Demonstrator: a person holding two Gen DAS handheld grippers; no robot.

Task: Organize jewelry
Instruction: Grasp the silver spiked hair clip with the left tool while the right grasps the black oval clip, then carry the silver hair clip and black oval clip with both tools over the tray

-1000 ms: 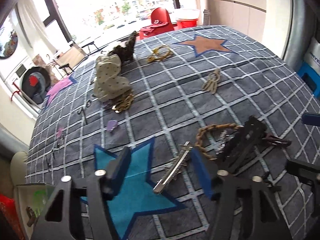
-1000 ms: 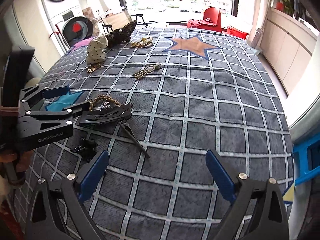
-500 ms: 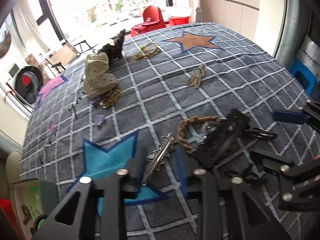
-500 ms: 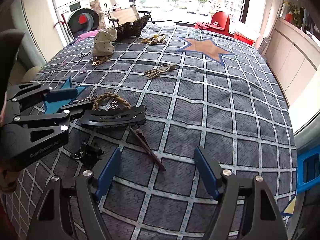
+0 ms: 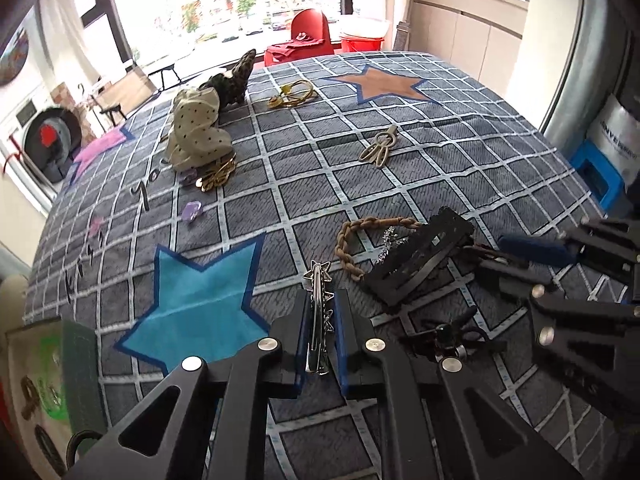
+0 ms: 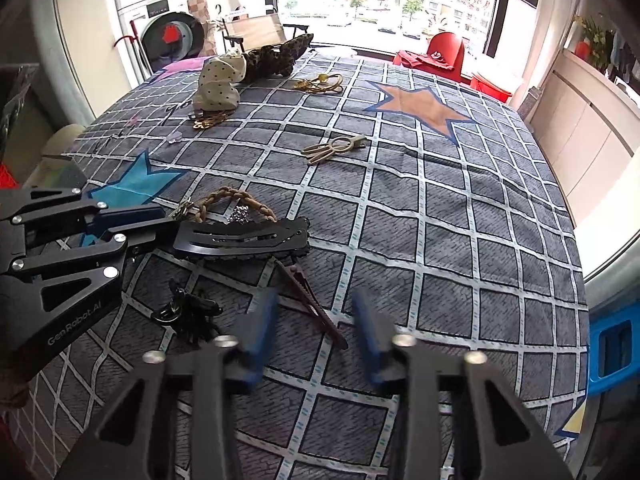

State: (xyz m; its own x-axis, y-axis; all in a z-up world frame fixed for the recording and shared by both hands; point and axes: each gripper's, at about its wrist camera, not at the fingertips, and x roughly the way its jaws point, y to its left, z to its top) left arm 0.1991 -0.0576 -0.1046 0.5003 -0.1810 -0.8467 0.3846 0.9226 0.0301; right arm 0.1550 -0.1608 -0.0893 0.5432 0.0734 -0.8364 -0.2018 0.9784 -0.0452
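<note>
The left gripper (image 5: 319,344), wide open around the silver star hair clip (image 5: 318,312) a second ago, now has its fingers closing on the clip's sides; in the left wrist view the pads look to be touching it, so the pick is likely nearly secured. The right gripper (image 6: 314,332) was also spread wide; its fingers are closing too, straddling the brown alligator clip (image 6: 310,304) with a gap left on both sides, so nothing is held there yet. Both pieces still lie on the grid-patterned cloth (image 6: 440,200) of the bench, beside the black barrette (image 6: 244,237) and the braided bracelet (image 6: 236,196). The star clip's long axis runs along the left fingers, its star end pointing away from the camera. The alligator clip lies diagonally, its hinge toward the barrette and its tip toward the right-hand finger.
</note>
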